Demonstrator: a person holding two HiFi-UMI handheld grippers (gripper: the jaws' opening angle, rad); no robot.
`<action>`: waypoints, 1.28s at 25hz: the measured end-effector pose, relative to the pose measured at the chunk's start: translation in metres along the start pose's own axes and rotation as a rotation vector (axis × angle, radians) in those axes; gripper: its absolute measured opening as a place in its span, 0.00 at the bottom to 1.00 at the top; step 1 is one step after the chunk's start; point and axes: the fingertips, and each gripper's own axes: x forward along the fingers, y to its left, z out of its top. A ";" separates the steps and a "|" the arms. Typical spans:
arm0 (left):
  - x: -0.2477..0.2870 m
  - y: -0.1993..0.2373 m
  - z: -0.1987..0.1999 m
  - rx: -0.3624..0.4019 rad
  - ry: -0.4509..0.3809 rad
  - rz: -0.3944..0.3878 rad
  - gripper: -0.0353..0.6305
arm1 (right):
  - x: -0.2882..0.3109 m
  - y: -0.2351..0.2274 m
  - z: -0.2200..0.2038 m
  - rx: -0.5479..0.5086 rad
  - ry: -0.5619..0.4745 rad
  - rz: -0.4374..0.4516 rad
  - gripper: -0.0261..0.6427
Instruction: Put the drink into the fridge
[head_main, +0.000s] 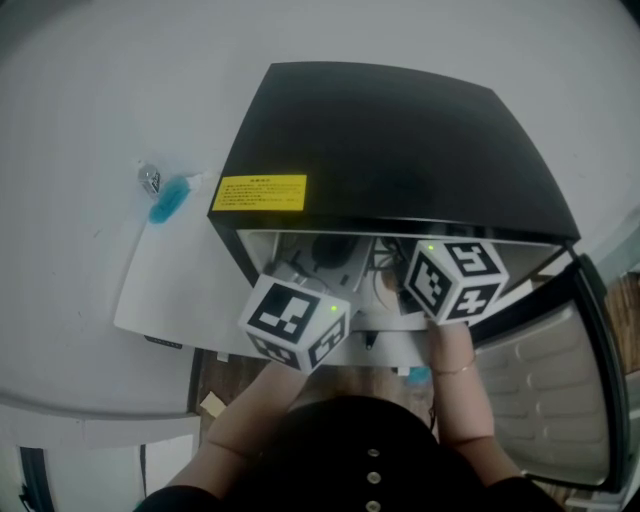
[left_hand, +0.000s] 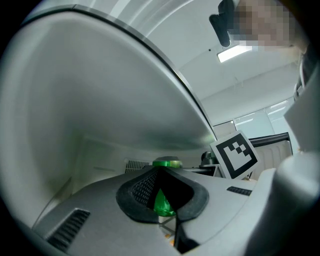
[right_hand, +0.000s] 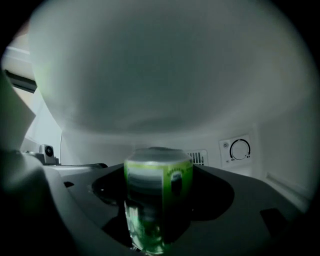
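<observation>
A green drink can stands upright between the jaws of my right gripper, which is shut on it inside the white interior of the black fridge. In the head view both grippers reach into the fridge's open front; only their marker cubes show, the left one and the right one. My left gripper is inside too, its jaws together and holding nothing. The can shows green beyond its pads, with the right gripper's cube to the right.
The fridge door hangs open at the right. A thermostat dial and a vent are on the back wall. A blue-handled item lies on the white table left of the fridge.
</observation>
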 end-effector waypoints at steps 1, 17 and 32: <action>-0.001 0.000 -0.001 -0.002 0.002 0.001 0.06 | -0.001 0.001 0.000 -0.007 -0.006 -0.001 0.56; -0.009 -0.003 -0.009 -0.012 0.034 0.011 0.06 | -0.022 0.003 0.001 0.019 -0.067 -0.028 0.56; -0.023 -0.017 -0.018 -0.038 0.070 0.016 0.06 | -0.061 0.013 0.002 0.048 -0.100 -0.046 0.56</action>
